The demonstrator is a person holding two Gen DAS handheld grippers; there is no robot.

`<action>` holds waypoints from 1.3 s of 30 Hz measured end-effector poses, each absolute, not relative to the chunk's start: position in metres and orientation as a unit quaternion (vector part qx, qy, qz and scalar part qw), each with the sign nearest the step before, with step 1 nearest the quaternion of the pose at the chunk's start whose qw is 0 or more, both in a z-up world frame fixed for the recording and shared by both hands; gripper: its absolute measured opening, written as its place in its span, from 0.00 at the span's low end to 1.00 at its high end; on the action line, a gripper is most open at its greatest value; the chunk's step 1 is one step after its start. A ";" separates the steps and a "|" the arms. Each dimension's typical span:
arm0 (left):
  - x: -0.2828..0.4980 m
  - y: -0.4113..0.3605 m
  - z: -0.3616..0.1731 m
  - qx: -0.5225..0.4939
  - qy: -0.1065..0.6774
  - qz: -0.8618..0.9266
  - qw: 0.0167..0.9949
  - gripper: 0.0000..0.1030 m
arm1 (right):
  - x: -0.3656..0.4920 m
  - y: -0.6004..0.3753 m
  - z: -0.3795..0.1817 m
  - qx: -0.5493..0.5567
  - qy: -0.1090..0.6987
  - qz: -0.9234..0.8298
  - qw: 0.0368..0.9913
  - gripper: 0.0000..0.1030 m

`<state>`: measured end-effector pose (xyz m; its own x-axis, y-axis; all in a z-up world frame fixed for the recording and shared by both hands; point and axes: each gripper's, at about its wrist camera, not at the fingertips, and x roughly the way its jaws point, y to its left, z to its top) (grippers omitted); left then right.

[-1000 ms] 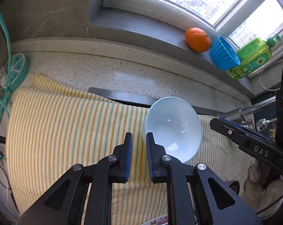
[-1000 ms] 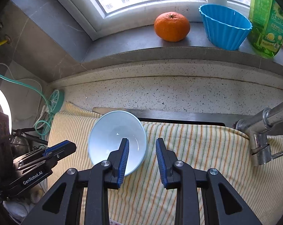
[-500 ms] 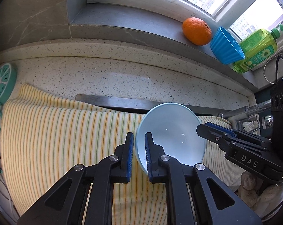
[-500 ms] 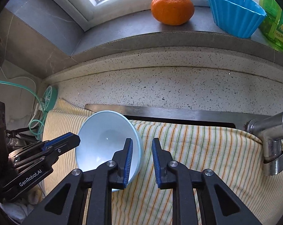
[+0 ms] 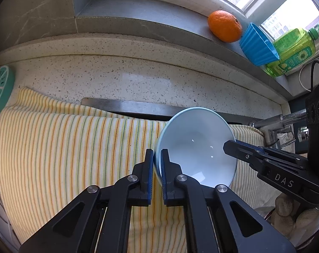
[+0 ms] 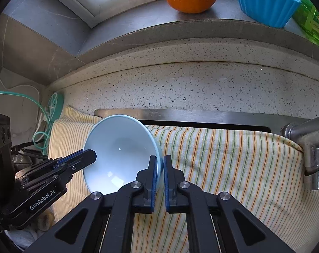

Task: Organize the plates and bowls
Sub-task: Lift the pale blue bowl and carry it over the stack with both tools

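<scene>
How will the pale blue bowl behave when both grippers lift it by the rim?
The pale blue bowl looks glossy, so the rim may slip between the pads. It seems rigid, probably ceramic and breakable. The left gripper and right gripper pinch opposite sides, so it should stay balanced.

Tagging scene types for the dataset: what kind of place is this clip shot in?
Most likely a home kitchen, at the sink. A metal faucet stands by a speckled stone counter, a green dish soap bottle sits on the windowsill, and both grippers pinch a pale blue bowl over a striped cloth.
</scene>
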<state>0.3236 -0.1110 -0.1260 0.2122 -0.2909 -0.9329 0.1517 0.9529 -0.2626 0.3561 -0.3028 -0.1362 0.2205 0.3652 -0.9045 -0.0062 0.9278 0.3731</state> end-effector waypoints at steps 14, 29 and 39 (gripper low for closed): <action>0.302 -0.111 -0.100 -0.059 0.596 -0.154 0.786 0.05 | 0.333 -0.304 -0.106 0.151 0.603 0.124 0.773 0.05; 0.258 -0.115 -0.052 -0.054 0.562 -0.183 0.805 0.05 | 0.278 -0.321 -0.055 0.154 0.576 0.128 0.793 0.05; 0.219 -0.137 -0.032 -0.051 0.552 -0.223 0.802 0.05 | 0.228 -0.348 -0.032 0.155 0.563 0.113 0.804 0.05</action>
<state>0.2195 -0.1367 -0.0318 0.2912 -0.4134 -0.8627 0.3014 0.8955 -0.3274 0.2282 -0.3476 -0.0322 0.3409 0.3561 -0.8700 -0.0080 0.9266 0.3761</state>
